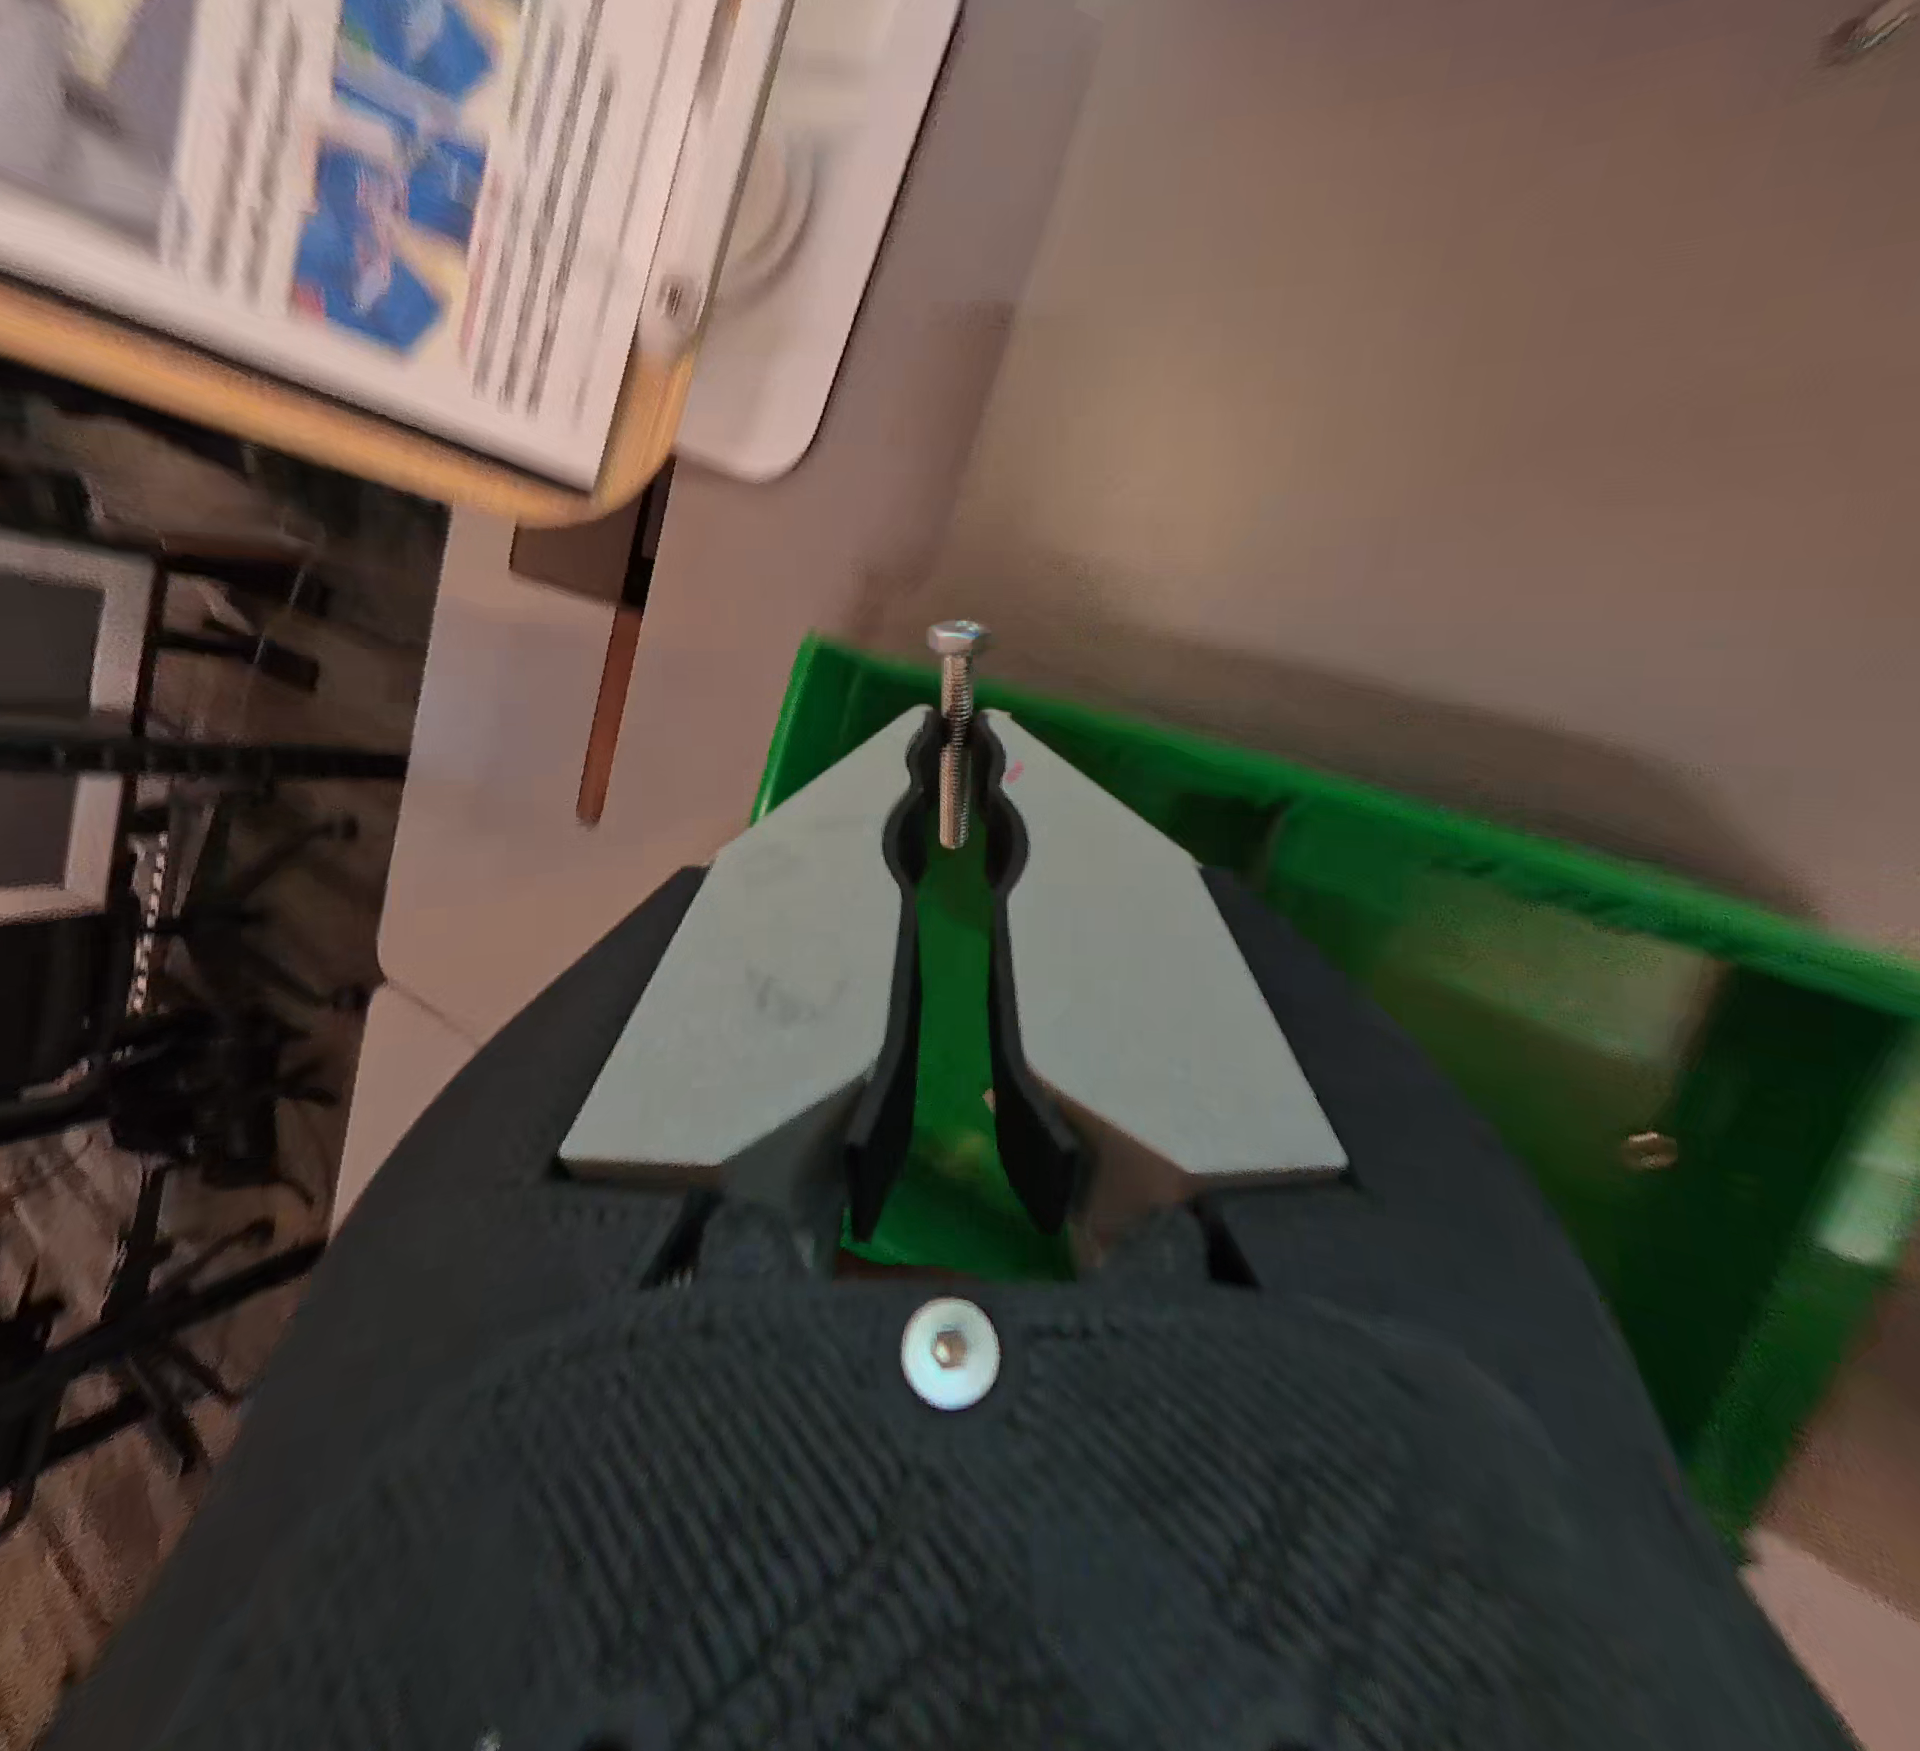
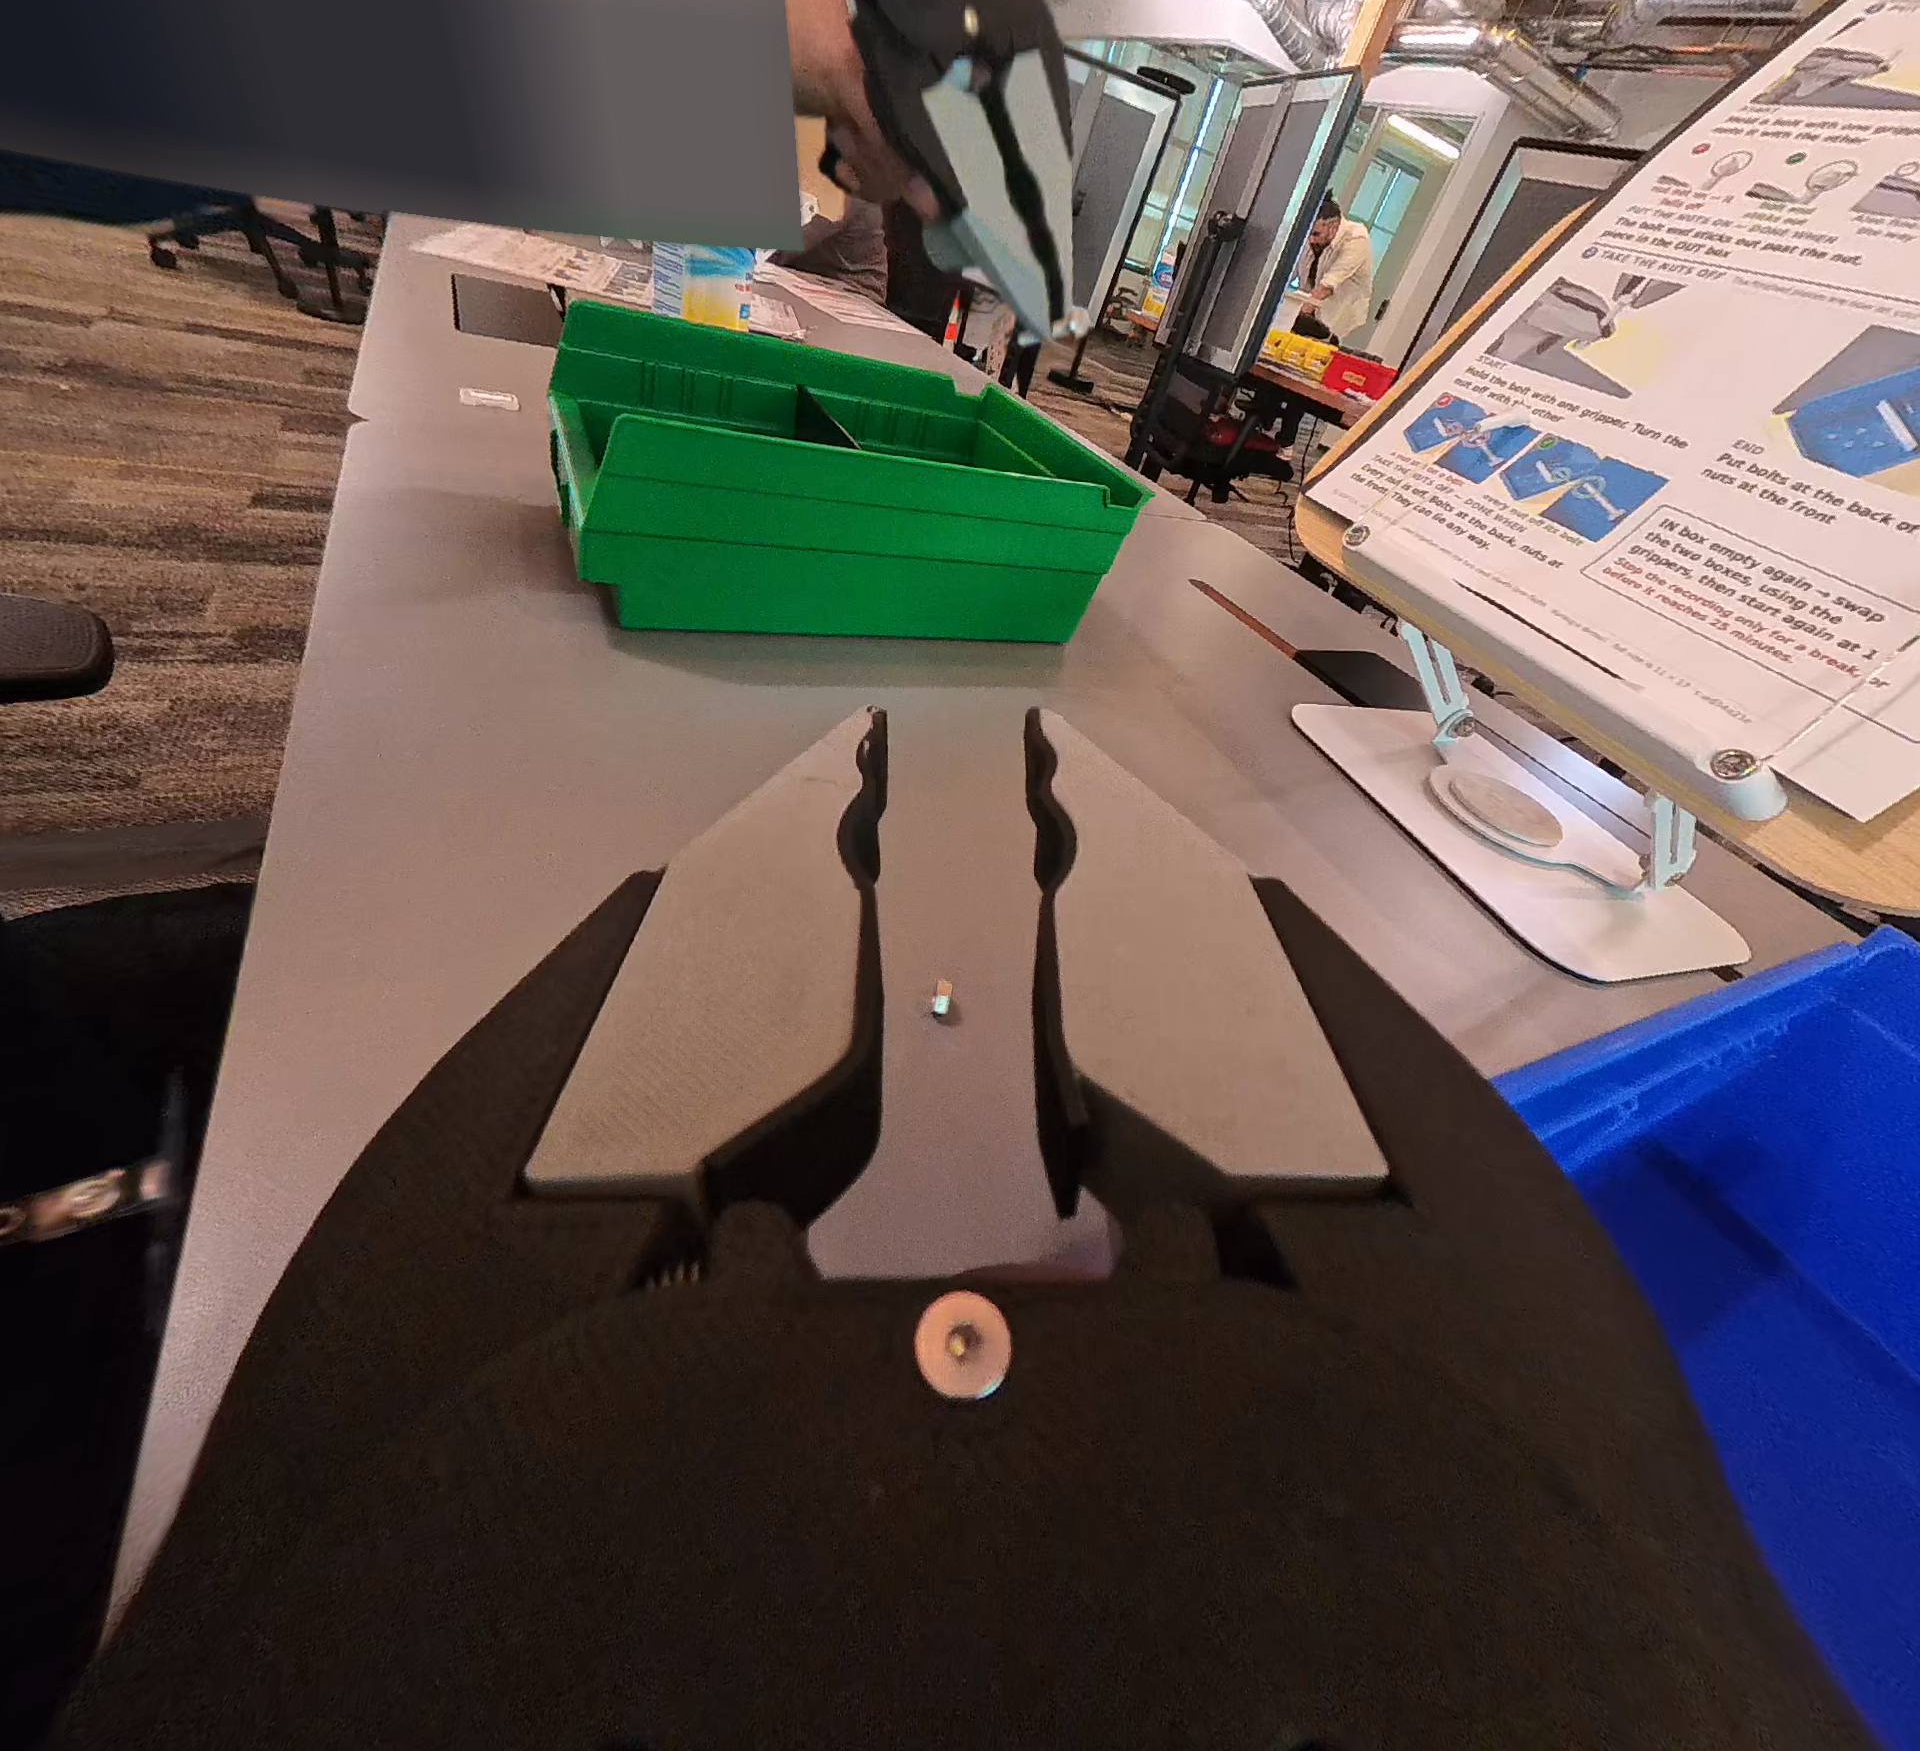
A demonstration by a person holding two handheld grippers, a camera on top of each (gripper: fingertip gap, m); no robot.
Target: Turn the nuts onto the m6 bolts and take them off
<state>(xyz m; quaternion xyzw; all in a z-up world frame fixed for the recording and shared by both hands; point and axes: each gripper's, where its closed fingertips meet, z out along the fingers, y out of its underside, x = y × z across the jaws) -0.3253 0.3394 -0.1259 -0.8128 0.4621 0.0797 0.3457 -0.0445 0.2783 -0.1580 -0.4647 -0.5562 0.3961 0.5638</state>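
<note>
Right wrist view, near to far: right gripper [image 2: 954, 735] is hovering low over grey tabletop [image 2: 468, 714], fingers standing apart w/ nothing between them. Small silver hex nut [image 2: 943, 996] is lying on the table, framed in the gap betw. the fingers, not touched. Blue plastic bin [image 2: 1756, 1213] is sitting at near right. Farther on, green plastic bin [image 2: 831, 506] w/ a divider inside is resting on the table; white instruction sheet on a tilted stand [image 2: 1662, 454] is off to the right. Left gripper [image 2: 1049, 330] is hanging in the air above the green bin's far side.

Left wrist view: left gripper [image 1: 956, 745] is clamping a silver threaded M6 bolt [image 1: 954, 735] by its shank, hex head poking past the tips; green bin [image 1: 1455, 974] is passing blurred below, so this hand is prob. moving.

Judgement: nut is off the bolt; next is picking the nut up for threading, or binning both parts.

Risks:
- nut is tiny and flat on a hard surface; closing slightly off-centre could flick it away or pinch it skewed.
- bolt is being gripped on threads only, by narrow tip contact; a bump or twist could pivot it or drop it.
- starting the nut tilted would cross-thread.
</note>
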